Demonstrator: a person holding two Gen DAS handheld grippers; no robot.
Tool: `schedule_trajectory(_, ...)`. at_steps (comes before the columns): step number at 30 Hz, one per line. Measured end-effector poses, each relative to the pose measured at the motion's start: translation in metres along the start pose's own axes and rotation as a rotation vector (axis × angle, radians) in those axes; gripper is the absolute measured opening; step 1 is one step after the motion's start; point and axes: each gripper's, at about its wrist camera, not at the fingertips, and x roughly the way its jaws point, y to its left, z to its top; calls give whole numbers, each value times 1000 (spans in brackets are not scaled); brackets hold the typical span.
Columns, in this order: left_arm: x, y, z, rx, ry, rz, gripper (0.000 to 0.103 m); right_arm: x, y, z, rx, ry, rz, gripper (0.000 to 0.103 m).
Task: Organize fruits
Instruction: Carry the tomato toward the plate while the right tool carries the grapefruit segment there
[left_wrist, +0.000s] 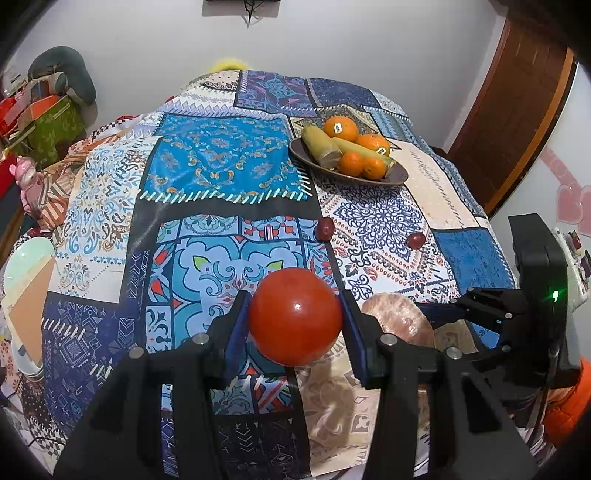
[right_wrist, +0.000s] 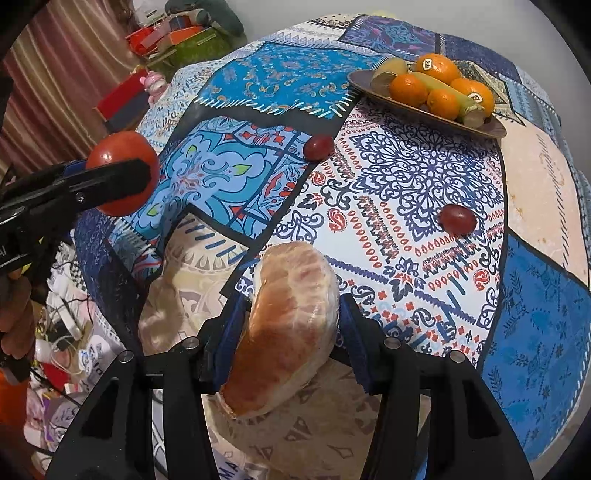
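My left gripper (left_wrist: 295, 314) is shut on a red tomato (left_wrist: 295, 315) and holds it above the patterned tablecloth; the tomato also shows in the right wrist view (right_wrist: 122, 155). My right gripper (right_wrist: 291, 306) is shut on a peeled pinkish citrus piece (right_wrist: 284, 332), also seen in the left wrist view (left_wrist: 399, 321). A dark oval plate (left_wrist: 395, 177) at the far right holds oranges (left_wrist: 340, 128) and yellow-green fruits (left_wrist: 321, 146). Two dark red grapes (left_wrist: 325, 227) (left_wrist: 416, 240) lie on the cloth between the grippers and the plate.
The table is covered by a blue patchwork cloth (left_wrist: 221, 166). Clutter, boxes (left_wrist: 40, 118) and a pink toy (left_wrist: 27, 184) stand beyond the table's left edge. A wooden door (left_wrist: 517, 110) is at the right.
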Motion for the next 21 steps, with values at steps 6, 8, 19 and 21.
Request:
schedule_trajectory(6, 5, -2, 0, 1, 10, -2, 47, 6, 4, -1, -44, 11, -28, 50)
schedule_trajectory(8, 6, -5, 0, 6, 15, -3, 47, 6, 2, -2, -36, 8, -18, 49)
schedule_trajectory(19, 12, -16, 8, 33, 21, 0, 47, -7, -18, -3, 13, -55, -39, 42)
schedule_trajectory(21, 12, -18, 11, 40, 18, -2, 47, -11, -27, -2, 38, -69, -32, 42)
